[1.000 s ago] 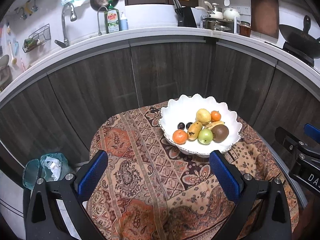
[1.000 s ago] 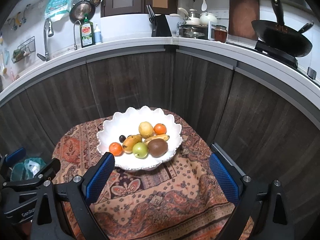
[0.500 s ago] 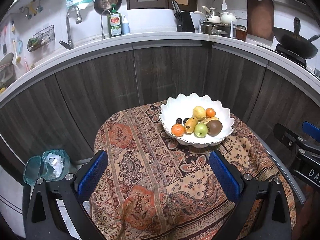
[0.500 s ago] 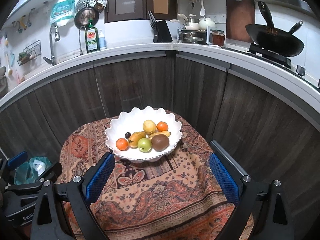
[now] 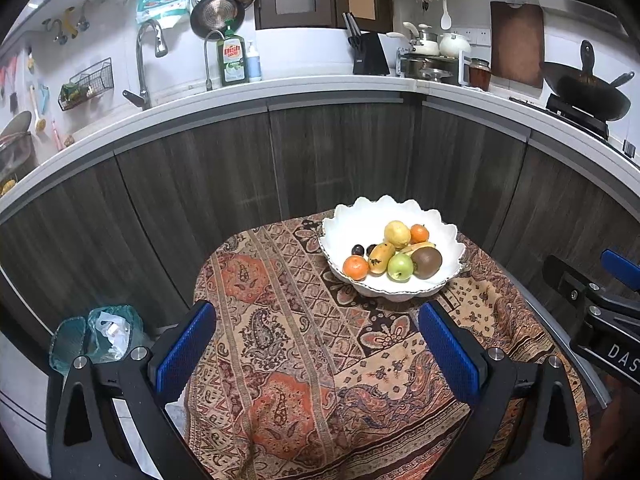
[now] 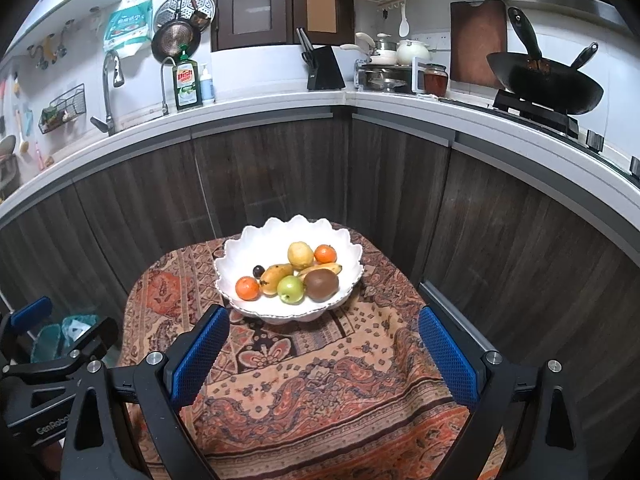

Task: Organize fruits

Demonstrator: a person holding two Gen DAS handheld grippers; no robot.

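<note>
A white scalloped bowl (image 5: 448, 236) (image 6: 248, 246) stands at the far side of a small table covered by a patterned cloth (image 5: 288, 344) (image 6: 320, 392). It holds several fruits: two oranges, a green apple (image 5: 400, 267) (image 6: 291, 289), a brown kiwi (image 5: 427, 262) (image 6: 321, 285), a mango, a banana, a yellow fruit and dark plums. My left gripper (image 5: 318, 354) is open and empty, well short of the bowl. My right gripper (image 6: 324, 354) is also open and empty, just in front of the bowl.
Dark wood cabinets under a white counter (image 5: 320, 88) curve behind the table. On the counter are a sink tap, dish soap, a knife block, pots and a wok (image 6: 544, 84). A teal bin (image 5: 100, 336) with a bag sits on the floor at the left.
Both grippers have drawn back and risen from the bowl, which looks smaller and farther now. Both stay open and empty; the fruits have not moved.
</note>
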